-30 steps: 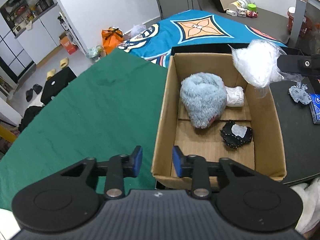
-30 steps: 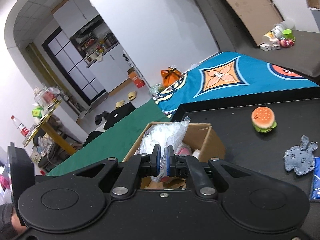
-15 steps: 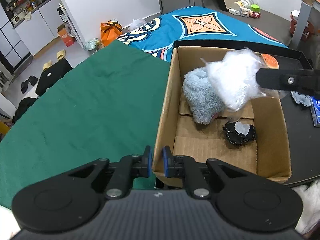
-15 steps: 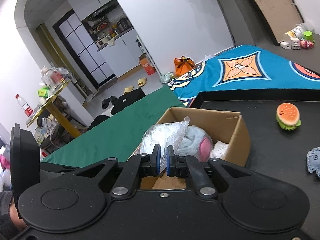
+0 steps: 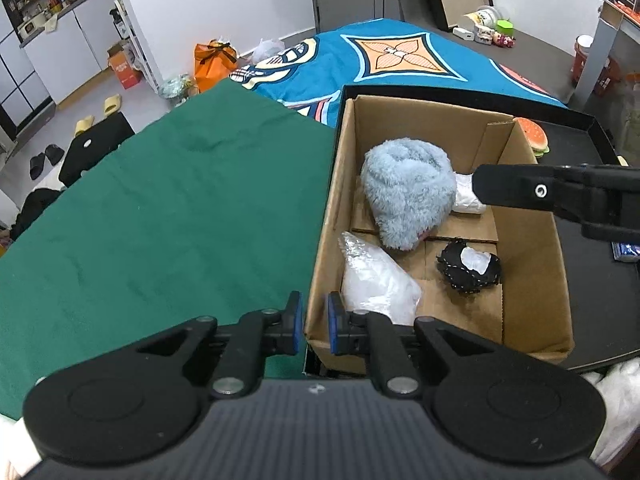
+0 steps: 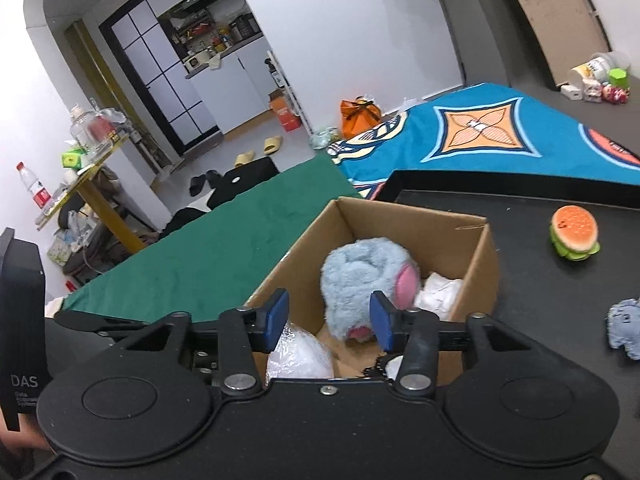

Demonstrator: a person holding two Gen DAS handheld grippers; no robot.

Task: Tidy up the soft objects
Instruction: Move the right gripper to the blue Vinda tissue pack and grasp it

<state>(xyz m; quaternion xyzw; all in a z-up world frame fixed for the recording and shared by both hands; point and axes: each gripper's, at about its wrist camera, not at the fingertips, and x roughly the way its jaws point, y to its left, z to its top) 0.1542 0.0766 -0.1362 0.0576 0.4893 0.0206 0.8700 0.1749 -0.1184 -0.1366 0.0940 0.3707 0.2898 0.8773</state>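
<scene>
While hovering over the cardboard box (image 6: pixel 486 248):
right gripper (image 6: pixel 329 322): jaws just opened, standing apart, gripping nothing
white plastic bag (image 5: pixel 378 284): lying in box's near-left corner, below and left of right gripper
blue plush (image 5: pixel 408 192): resting mid-box, touching bag
left gripper (image 5: pixel 312 323): pinching box's near wall, jaws nearly closed

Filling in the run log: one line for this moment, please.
left gripper: shut on box wall | right gripper: jaws just opened, empty | plastic bag: in box
</scene>
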